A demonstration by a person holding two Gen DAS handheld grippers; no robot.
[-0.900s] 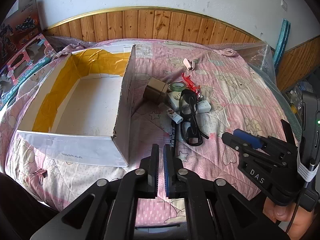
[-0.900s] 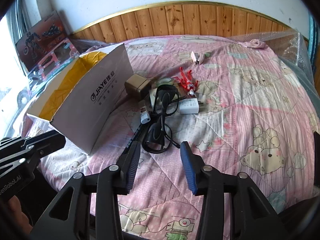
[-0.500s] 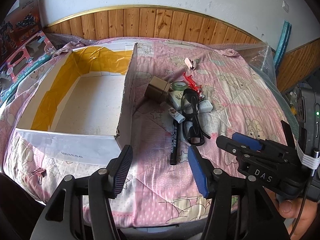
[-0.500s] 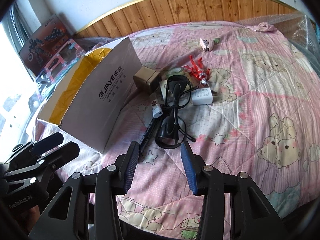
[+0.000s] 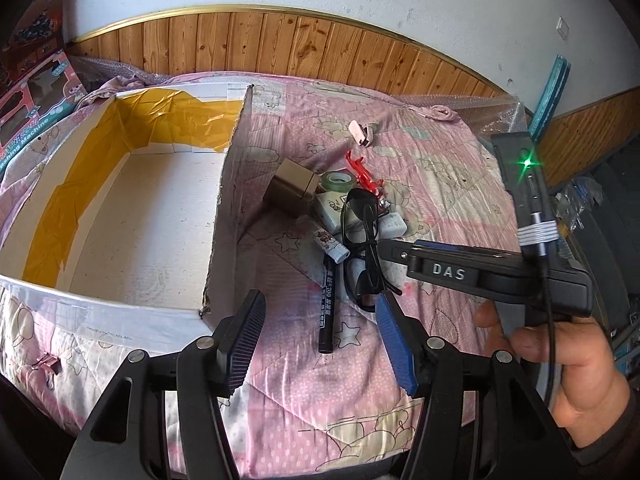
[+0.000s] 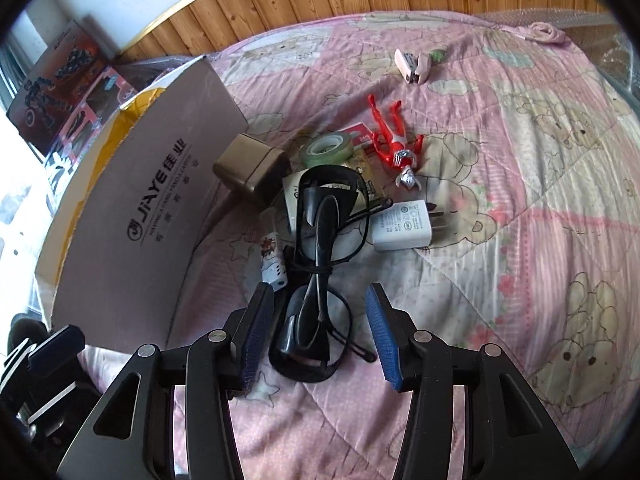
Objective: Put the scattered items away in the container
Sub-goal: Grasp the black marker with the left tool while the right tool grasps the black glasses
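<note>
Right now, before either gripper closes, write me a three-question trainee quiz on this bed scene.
1. True or false: the cardboard box already holds some of the scattered items.
2. Multiple choice: the open right gripper is lined up with which item? A) the black glasses B) the red toy figure C) the white charger
3. Fill in: the black marker lies on the quilt in front of the open ____ gripper.

Key
1. False: its inside shows only bare board and yellow tape.
2. A: the nearer lens sits between its fingers.
3. left
</note>
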